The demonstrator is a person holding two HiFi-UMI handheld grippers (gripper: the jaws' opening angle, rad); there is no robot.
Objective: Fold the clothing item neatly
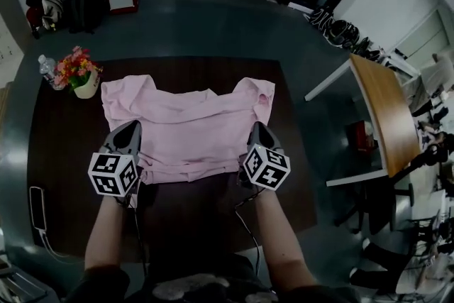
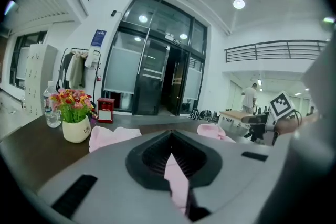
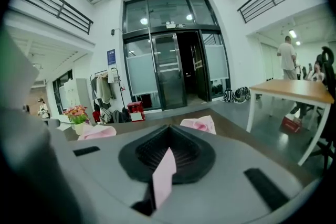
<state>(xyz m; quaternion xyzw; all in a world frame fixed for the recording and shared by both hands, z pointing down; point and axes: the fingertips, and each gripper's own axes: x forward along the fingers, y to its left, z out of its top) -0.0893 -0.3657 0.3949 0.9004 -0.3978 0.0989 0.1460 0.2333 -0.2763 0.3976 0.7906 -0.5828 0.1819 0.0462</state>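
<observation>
On the dark brown wooden surface [image 1: 213, 216], near its middle, lies the soft pink cotton shirt [image 1: 181, 128]. The left gripper [image 1: 132, 130] and right gripper [image 1: 258, 130] each pinch tight on its hem. The first fold looks just started. Next, both should lift together and carry the hem evenly toward the surface's far edge.

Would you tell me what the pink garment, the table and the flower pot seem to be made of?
The pink garment looks like soft matte fabric: it creases. The table seems dark wood or laminate. The flower pot looks like smooth cream ceramic.
</observation>
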